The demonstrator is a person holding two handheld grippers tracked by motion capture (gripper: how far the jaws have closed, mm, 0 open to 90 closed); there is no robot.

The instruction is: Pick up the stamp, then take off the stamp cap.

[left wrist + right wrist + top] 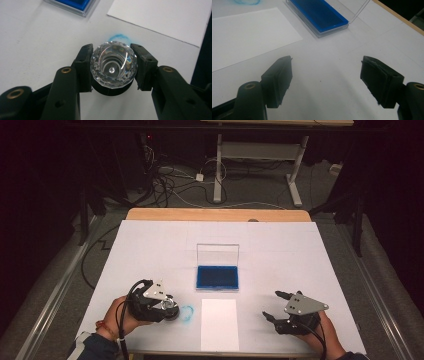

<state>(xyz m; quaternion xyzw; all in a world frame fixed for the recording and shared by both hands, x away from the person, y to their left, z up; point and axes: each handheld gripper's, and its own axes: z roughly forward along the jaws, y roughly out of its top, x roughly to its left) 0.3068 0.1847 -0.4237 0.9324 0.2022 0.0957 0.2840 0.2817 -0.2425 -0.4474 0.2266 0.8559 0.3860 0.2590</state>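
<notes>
While left tongs (111, 67) clamp the crystal stamp (113, 65) above a blue ring mark (186, 314), right tongs (276, 305) gape empty. Next, prob. press onto paper (219, 324) at 3 o'clock; ink pad (217, 277) sits at 1.

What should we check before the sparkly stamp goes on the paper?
1. Left gripper shut on the crystal stamp, a pad on each side: ok.
2. Ink pad lid open, blue pad showing: ok.
3. White paper flat, nothing on it: ok.
4. Ink on the stamp's face: cannot tell, it is hidden underneath.
5. Blue smudge on the table beside the paper: not ok.
6. Right gripper open, holding nothing, off the paper: ok.
</notes>
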